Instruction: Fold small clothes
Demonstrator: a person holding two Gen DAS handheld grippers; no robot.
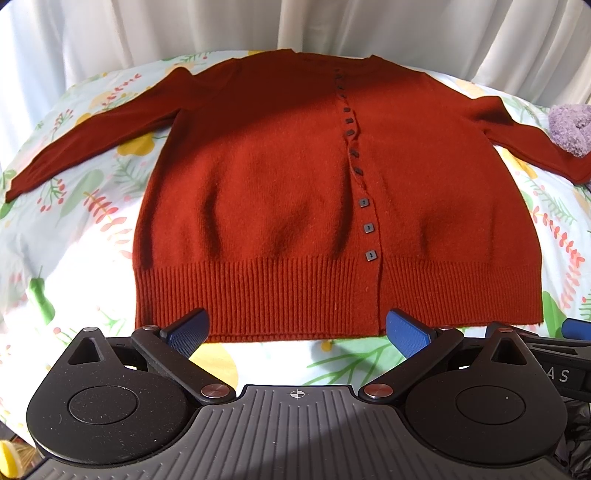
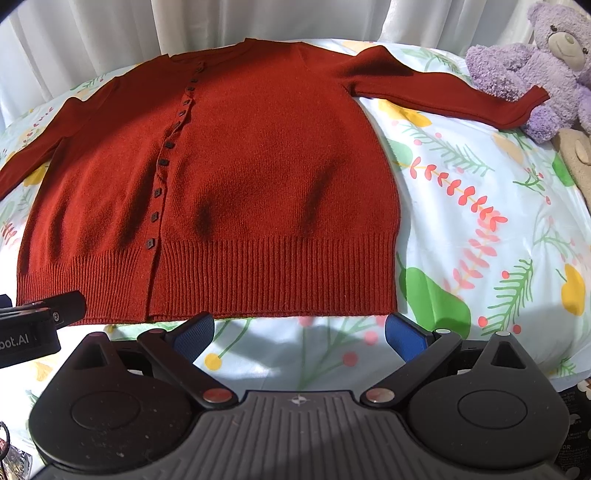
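Note:
A rust-red knitted cardigan [image 1: 280, 177] lies flat and buttoned on a floral bedsheet [image 1: 74, 229], both sleeves spread outward. Its ribbed hem faces me. In the left wrist view my left gripper [image 1: 297, 326] is open, its blue pads hovering at the hem's near edge, nothing between them. The right wrist view shows the same cardigan [image 2: 258, 155] further left, with my right gripper [image 2: 299, 332] open just short of the hem's right half. The right sleeve's cuff [image 2: 524, 107] rests against a plush bear.
A purple plush bear [image 2: 535, 62] sits at the bed's far right, with a beige soft toy [image 2: 580, 158] beside it. White curtains [image 1: 295, 26] hang behind the bed. Bare sheet [image 2: 480, 221] stretches to the right of the cardigan. The left gripper's body [image 2: 29, 332] shows at the left edge.

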